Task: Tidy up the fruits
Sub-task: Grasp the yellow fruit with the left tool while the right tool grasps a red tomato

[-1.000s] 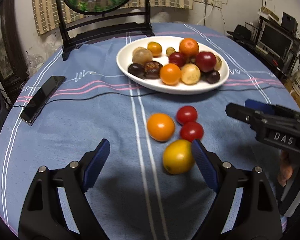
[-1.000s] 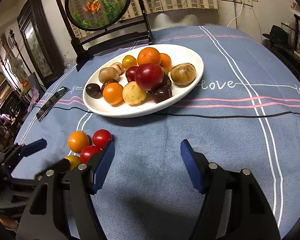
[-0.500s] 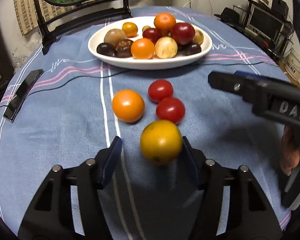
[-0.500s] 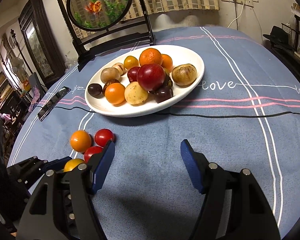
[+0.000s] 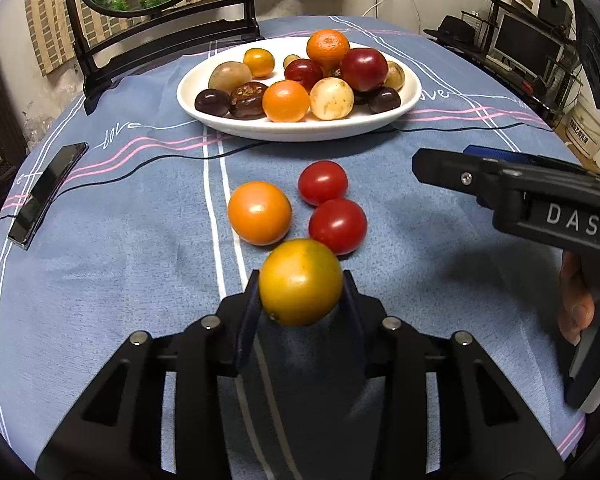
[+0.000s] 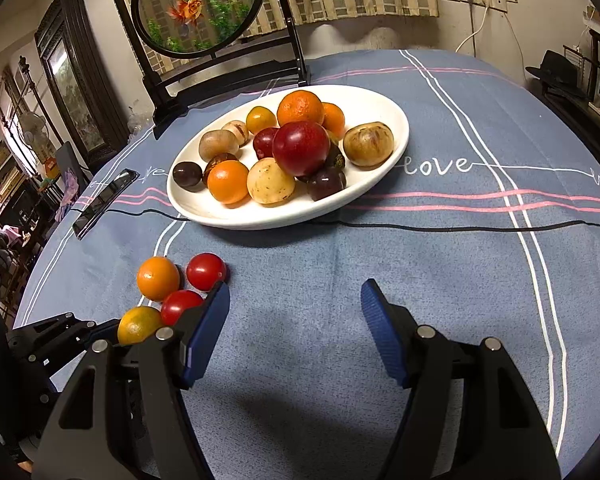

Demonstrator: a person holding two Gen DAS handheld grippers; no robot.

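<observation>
Left gripper (image 5: 300, 300): jaws closing on the yellow-orange tomato (image 5: 301, 282), blue pads against both its sides; fruit near the table's front edge.
Right gripper (image 6: 294, 328): jaws at a middling gap, nothing between them, over bare blue tablecloth (image 6: 440, 272) right of the loose fruit.
White plate (image 5: 410, 98): toward the table's far edge, heaped with a mandarin (image 5: 328, 45), a red plum (image 5: 364, 69), orange and pale round fruits and dark ones.
Loose fruit: orange tomato (image 5: 259, 213) and two red cherry tomatoes (image 5: 323, 182) (image 5: 337, 225), between plate and front edge, close together.
Phone (image 5: 46, 194): near the left edge, apart from the fruit.
Done, judged: most fruit already on the plate.
Left, judged: the gripped tomato, then three loose ones, presumably bound for the plate.
</observation>
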